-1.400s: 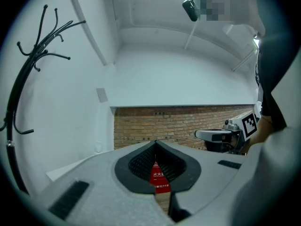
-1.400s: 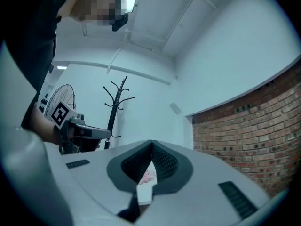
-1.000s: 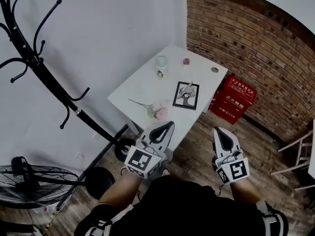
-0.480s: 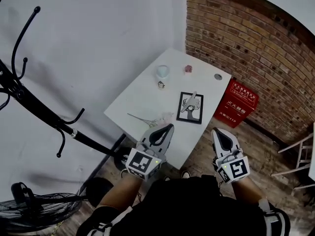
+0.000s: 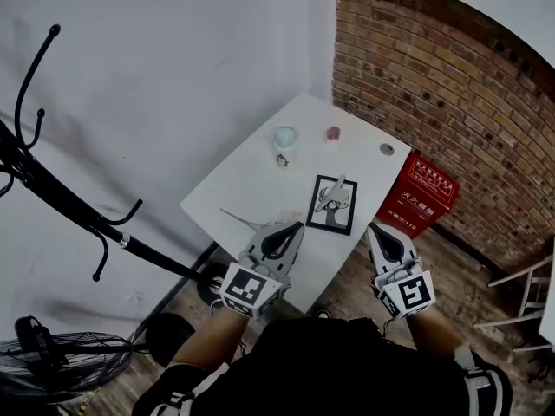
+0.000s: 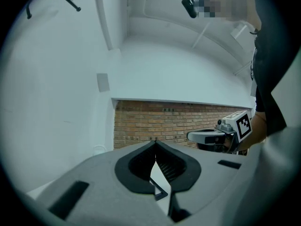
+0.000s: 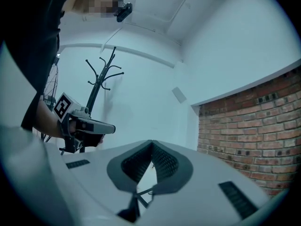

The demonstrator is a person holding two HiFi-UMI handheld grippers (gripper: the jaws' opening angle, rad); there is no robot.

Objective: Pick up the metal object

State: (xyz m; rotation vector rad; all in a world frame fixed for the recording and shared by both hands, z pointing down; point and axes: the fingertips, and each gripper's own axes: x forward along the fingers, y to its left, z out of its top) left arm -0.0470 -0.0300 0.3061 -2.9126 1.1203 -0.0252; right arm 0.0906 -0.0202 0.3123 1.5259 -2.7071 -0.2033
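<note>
The metal object (image 5: 331,196), a small silvery piece, lies on a black-framed mat (image 5: 323,219) on the white table (image 5: 251,180). My left gripper (image 5: 297,226) is shut and empty, its tips over the table's near edge, just left of the mat. My right gripper (image 5: 373,228) is also shut and empty, and hangs off the table's near right corner, close to the mat. In the left gripper view the jaws meet at the left gripper's tip (image 6: 155,142), with the right gripper (image 6: 194,136) off to the side. In the right gripper view the right gripper's tip (image 7: 151,142) is closed too.
On the table stand a white cup (image 5: 284,136), a small pink thing (image 5: 333,133), a grey disc (image 5: 386,149) and a flower sprig (image 5: 247,219). A red box (image 5: 417,196) sits against the brick wall (image 5: 434,85). A black coat rack (image 5: 52,189) and a fan (image 5: 52,358) stand at left.
Both grippers have moved forward to the table. The table and mat now lie nearer, and the left gripper's tips have reached over the table's near edge.
</note>
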